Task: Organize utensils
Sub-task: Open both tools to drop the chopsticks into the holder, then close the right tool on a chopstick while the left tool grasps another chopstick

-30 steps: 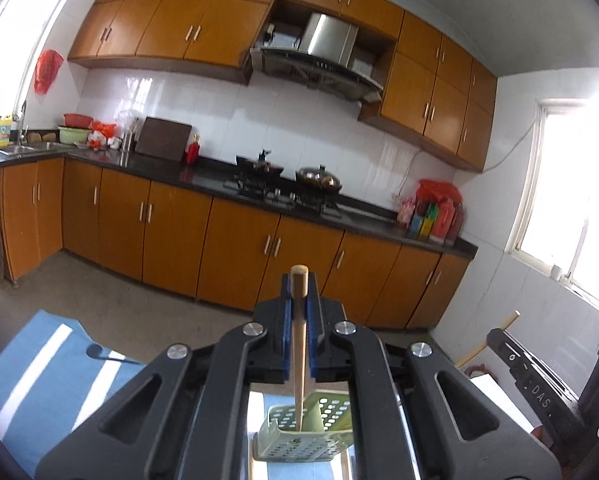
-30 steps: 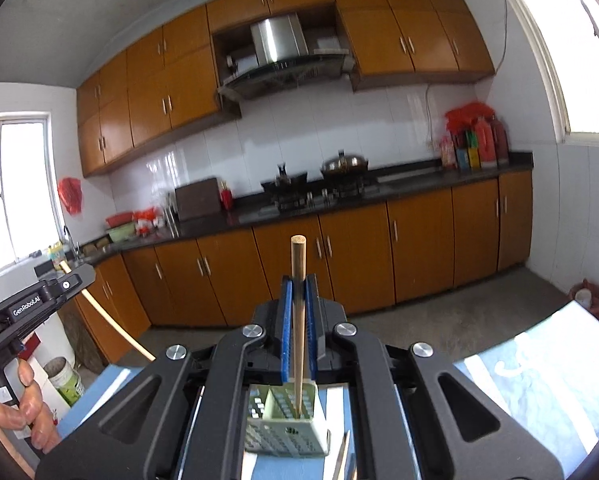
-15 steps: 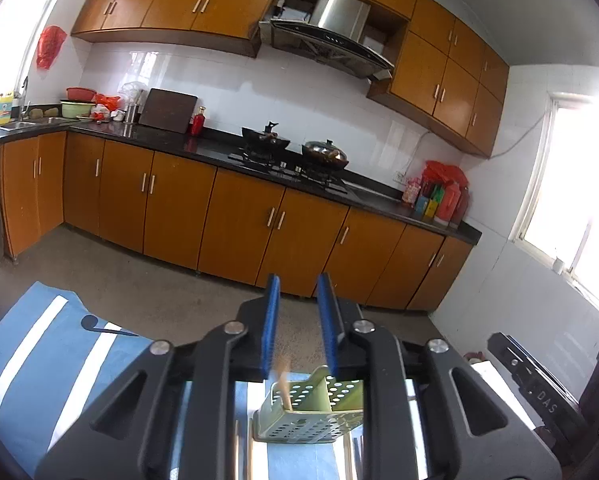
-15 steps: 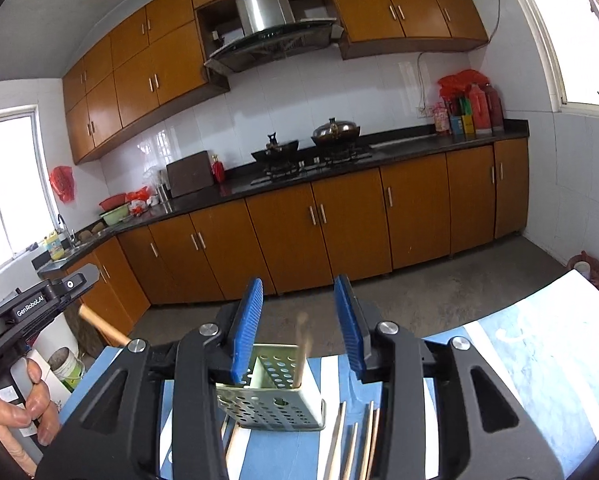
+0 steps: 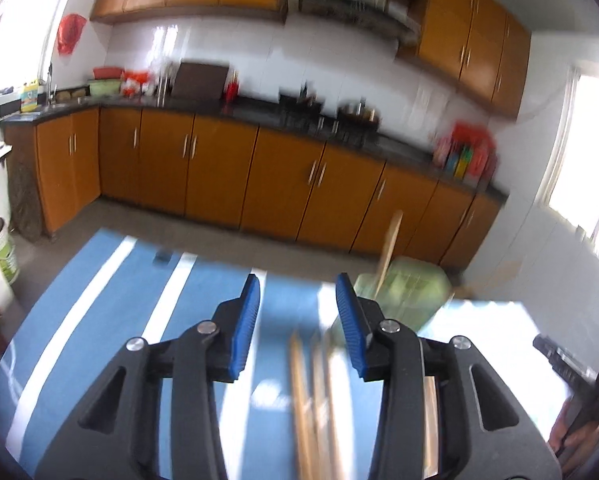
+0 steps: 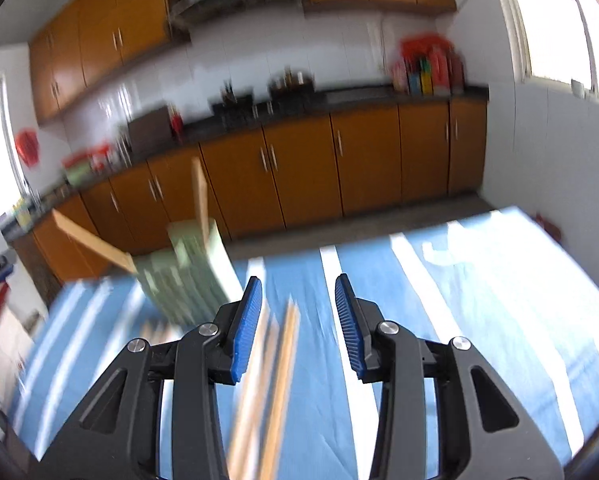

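Observation:
A green perforated holder (image 5: 403,292) (image 6: 183,276) stands on the blue striped cloth (image 5: 111,300) (image 6: 479,300). One wooden chopstick (image 5: 387,248) (image 6: 201,204) stands in it and a second one (image 6: 91,240) leans out sideways. Several loose chopsticks (image 5: 311,400) (image 6: 271,380) lie on the cloth in front of it, blurred. My left gripper (image 5: 297,320) hangs left of the holder; its jaws are opening and grip nothing. My right gripper (image 6: 297,320) is open to the right of the holder, above the loose chopsticks, and holds nothing.
Orange cabinets and a dark counter (image 5: 259,112) run along the far wall beyond the table's far edge. A white bucket (image 5: 3,248) stands on the floor at the left. The other gripper's dark body (image 5: 559,360) and a hand (image 5: 575,436) show at the right edge.
Both grippers let go of the chopsticks they held upright, and these dropped into the green holder. Both sets of jaws spread apart, and both grippers sank and tilted down toward the cloth.

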Demonstrator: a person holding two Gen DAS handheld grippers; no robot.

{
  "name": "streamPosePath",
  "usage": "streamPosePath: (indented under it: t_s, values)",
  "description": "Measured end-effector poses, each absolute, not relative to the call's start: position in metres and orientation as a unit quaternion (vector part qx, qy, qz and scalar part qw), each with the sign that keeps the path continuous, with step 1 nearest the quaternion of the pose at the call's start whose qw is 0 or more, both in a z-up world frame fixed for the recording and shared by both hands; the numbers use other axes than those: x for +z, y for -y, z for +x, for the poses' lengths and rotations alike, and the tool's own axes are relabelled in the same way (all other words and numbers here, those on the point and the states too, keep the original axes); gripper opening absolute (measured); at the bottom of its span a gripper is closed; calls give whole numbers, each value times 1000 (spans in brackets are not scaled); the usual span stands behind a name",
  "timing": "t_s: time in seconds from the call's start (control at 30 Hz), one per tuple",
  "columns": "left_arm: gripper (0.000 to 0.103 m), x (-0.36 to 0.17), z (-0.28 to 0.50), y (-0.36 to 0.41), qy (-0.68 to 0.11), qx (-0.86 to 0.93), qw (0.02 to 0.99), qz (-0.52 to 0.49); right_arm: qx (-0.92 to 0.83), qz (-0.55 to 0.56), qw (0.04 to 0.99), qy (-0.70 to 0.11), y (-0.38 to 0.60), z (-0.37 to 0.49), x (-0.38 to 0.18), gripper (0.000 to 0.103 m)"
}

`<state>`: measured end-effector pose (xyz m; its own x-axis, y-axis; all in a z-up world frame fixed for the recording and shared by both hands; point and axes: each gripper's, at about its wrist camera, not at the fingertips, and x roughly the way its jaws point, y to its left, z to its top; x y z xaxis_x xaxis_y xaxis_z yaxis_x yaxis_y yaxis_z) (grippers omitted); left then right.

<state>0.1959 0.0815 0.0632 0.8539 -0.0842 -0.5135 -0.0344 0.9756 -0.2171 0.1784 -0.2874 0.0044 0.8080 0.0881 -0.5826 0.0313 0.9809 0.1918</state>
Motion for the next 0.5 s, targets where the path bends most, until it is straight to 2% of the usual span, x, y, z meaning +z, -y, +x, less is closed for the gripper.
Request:
streamPosePath:
  t_s: [0.07, 0.2, 0.37, 0.5]
  values:
    - [40, 34, 189, -84, -302, -7, 948, -100, 22, 103, 930, -351, 285, 179, -26, 36]
    - [40, -16, 178, -84, -357, -10, 929, -94, 48, 114, 902, -414, 265, 179, -76, 20]
    - [40, -53, 170, -77, -396, -20, 914, -83, 53, 115, 891, -436, 248, 182, -98, 17]
    - [40, -62, 167, -71, -409, -27, 908, -82, 53, 106, 888, -445, 242, 183, -108, 17]
